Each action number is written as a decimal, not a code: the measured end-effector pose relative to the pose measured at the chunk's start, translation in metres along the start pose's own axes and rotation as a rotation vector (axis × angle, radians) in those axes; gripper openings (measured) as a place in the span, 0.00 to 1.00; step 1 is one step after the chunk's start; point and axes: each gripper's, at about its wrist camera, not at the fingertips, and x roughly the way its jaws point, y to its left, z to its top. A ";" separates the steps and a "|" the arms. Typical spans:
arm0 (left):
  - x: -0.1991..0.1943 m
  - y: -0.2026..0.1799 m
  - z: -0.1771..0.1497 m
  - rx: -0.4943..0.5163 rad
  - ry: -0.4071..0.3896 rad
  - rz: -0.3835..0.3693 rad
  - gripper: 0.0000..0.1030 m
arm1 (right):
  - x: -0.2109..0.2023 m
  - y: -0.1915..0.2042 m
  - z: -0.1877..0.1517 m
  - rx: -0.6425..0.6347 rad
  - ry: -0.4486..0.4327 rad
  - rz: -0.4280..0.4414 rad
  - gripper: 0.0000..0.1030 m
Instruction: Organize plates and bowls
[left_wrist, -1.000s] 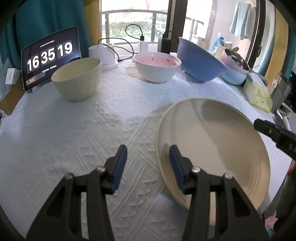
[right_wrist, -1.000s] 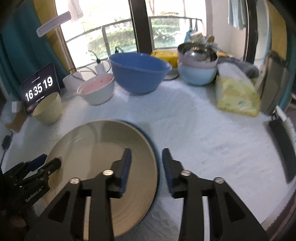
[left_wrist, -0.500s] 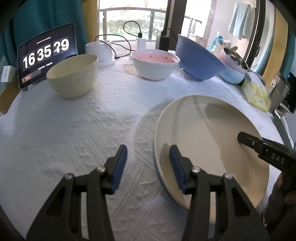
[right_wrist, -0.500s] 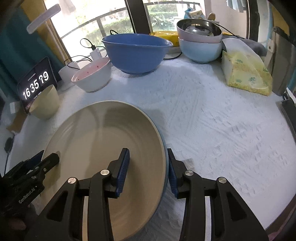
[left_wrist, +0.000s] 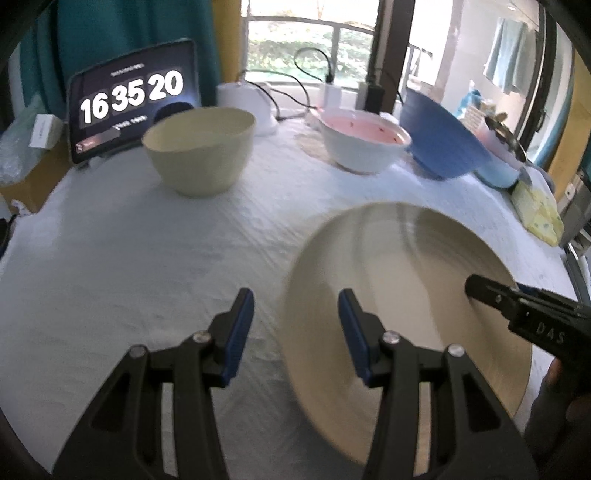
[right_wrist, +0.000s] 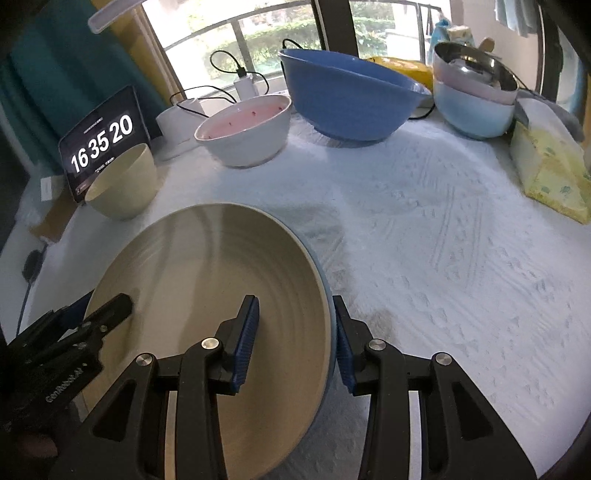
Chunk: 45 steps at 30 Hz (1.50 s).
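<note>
Tablet clock: propped at the far left edge, screen lit with big white digits.
Tissue pack: yellow, lying far right on the cloth.
Tablecloth: white, textured, covering the whole table.
Charger and cables: plugged in by the window, black leads looping.

plate near table front, bowls in row behind — clock tablet far left
</note>
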 end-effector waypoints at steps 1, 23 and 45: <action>-0.002 0.001 0.002 -0.002 -0.009 0.004 0.48 | -0.001 -0.002 0.001 0.006 0.002 0.006 0.40; -0.026 -0.063 0.068 0.124 -0.177 -0.076 0.48 | -0.034 -0.050 0.061 -0.007 -0.176 -0.052 0.41; 0.003 -0.085 0.097 0.144 -0.217 -0.080 0.48 | -0.006 -0.081 0.137 0.042 -0.263 -0.095 0.53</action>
